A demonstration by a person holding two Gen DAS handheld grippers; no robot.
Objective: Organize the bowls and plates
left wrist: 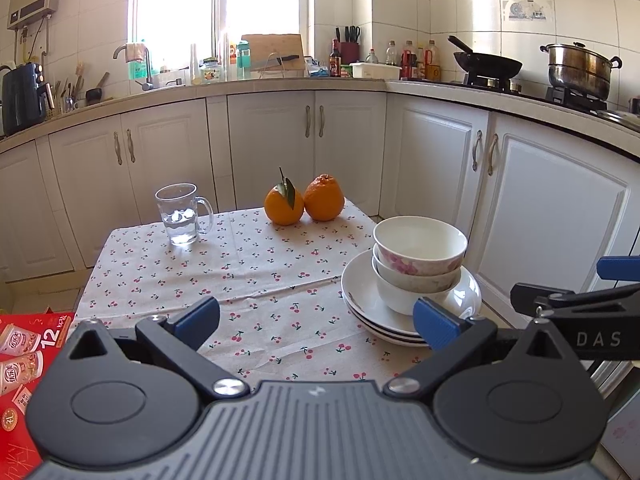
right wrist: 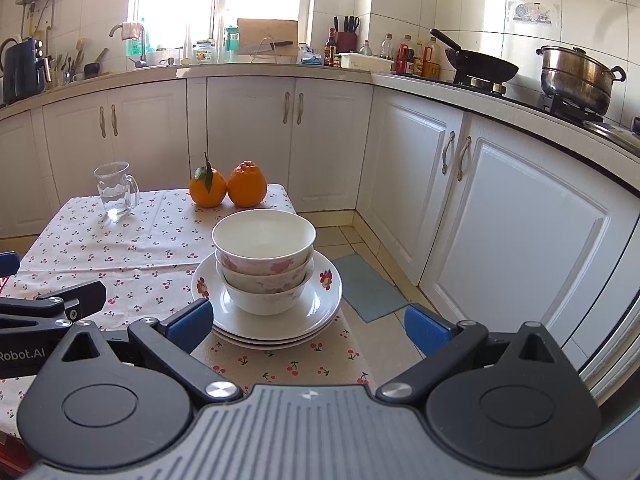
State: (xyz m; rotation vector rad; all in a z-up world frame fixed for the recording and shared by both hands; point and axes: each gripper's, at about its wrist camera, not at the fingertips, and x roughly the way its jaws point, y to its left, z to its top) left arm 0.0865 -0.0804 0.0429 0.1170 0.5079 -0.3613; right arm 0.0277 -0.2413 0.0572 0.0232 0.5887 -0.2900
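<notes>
Three white bowls with pink flowers (left wrist: 420, 256) (right wrist: 264, 256) are nested upright on a stack of white plates (left wrist: 360, 300) (right wrist: 316, 308), near the right front corner of the table. My left gripper (left wrist: 316, 322) is open and empty, low over the cloth just left of the stack. My right gripper (right wrist: 308, 326) is open and empty, in front of the stack, its jaws wider than the plates. The right gripper also shows in the left wrist view (left wrist: 576, 292), and the left gripper shows in the right wrist view (right wrist: 52, 304).
A small table with a cherry-print cloth (left wrist: 240, 272) (right wrist: 120, 248) holds a glass mug of water (left wrist: 182, 214) (right wrist: 116, 190) and two oranges (left wrist: 304, 200) (right wrist: 228, 184) at its far side. White kitchen cabinets (left wrist: 540, 208) stand behind and right. A red box (left wrist: 24, 356) lies left.
</notes>
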